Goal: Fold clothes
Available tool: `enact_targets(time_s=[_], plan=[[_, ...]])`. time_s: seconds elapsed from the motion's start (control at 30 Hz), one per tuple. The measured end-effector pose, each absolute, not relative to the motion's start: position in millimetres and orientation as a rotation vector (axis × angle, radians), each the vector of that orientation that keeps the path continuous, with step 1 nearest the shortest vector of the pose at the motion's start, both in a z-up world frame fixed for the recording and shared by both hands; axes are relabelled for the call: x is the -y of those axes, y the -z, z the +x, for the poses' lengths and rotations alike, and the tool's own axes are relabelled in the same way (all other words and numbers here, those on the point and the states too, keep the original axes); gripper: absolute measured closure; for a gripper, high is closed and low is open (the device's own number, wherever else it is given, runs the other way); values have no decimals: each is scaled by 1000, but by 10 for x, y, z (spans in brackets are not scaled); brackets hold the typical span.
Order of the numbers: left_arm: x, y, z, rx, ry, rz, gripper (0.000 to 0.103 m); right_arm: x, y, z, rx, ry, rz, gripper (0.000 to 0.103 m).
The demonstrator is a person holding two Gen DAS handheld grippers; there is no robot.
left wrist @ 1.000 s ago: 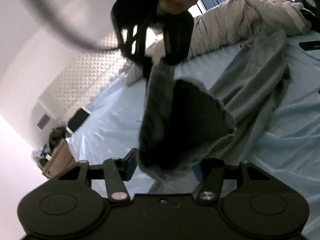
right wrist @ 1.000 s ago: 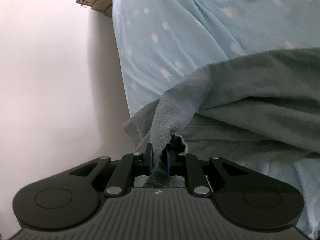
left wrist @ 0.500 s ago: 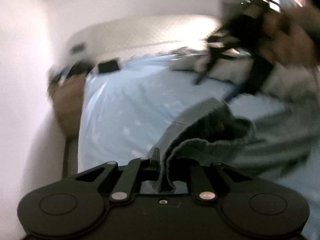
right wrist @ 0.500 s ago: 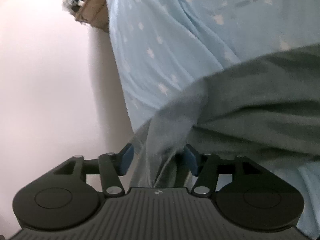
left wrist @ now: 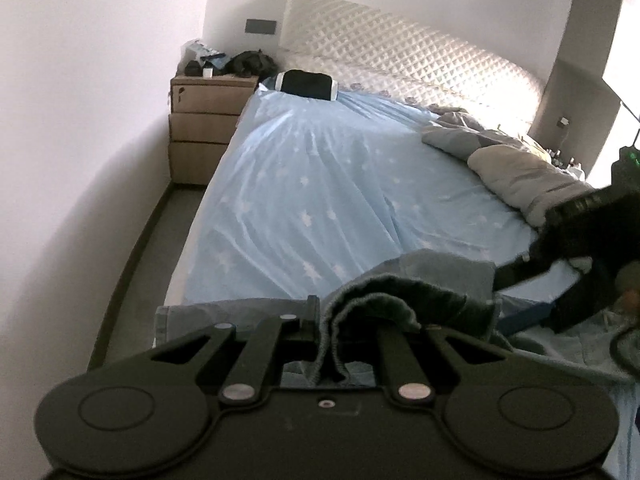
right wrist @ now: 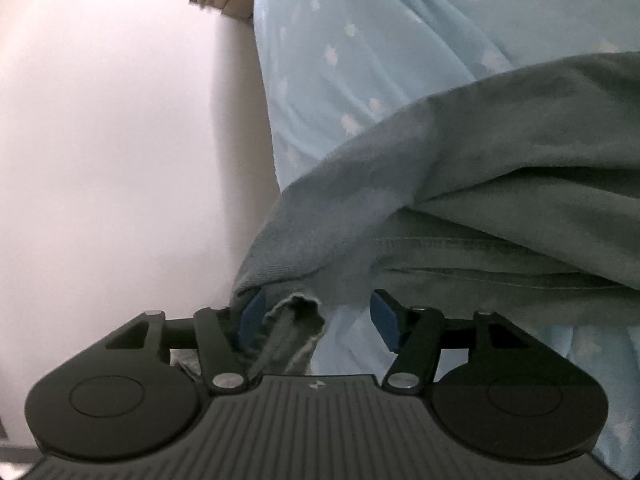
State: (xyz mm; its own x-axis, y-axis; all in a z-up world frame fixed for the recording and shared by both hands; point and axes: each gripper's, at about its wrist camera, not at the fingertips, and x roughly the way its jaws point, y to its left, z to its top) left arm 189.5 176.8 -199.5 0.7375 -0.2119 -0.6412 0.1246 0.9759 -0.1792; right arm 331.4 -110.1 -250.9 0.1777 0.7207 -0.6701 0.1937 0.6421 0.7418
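Note:
A grey-green garment lies at the near edge of the blue star-print bed. My left gripper is shut on a bunched ribbed edge of that garment, the cloth folding over its fingers. In the right wrist view the same garment spreads across the sheet, and my right gripper stands open; a loose cloth edge lies between its blue pads without being pinched. The other gripper and the hand holding it show dark at the right edge of the left wrist view.
A wooden nightstand with clutter stands left of the bed by the white wall. A quilted headboard runs along the far side. A rumpled grey duvet lies at the right. A dark floor strip runs beside the bed.
My left gripper closed on the garment's edge and rolled upright, swinging its view to the bed. My right gripper let go of the cloth, opened, and sank toward the bed.

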Motion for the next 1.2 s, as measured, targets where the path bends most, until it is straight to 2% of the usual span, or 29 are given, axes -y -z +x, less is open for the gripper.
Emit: enact_targets(time_s=[0.2,0.4,0.5,0.57,0.63,0.7,0.9,1.2], plan=[[-1784,2004,1845,-729,170,-158,96,1148,2497,3199,-1349,-487,818,48],[-1775,1994,1839,-739,164,-170,96,986,2513,3181,-1370,-534,613,51],[-1777,1976,1842,-744,163,-178,96,948,2588,3174,-1351,-533,654,54],[-1774,1968,1827,-749,161,-183,96,928,2627,3172,-1323,-509,693,61],[-1760,1958,1808,-755,161,-186,96,895,2614,3160,-1280,-479,699,90],[-1743,1939,1800,-755,159,-193,96,883,2535,3129,-1199,-465,708,97],[-1672,1885,1820,-768,176,-267,96,1027,2125,3100,-984,-344,686,99],[-1598,1700,1880,-699,185,-377,96,712,1333,3381,-749,-378,425,99]])
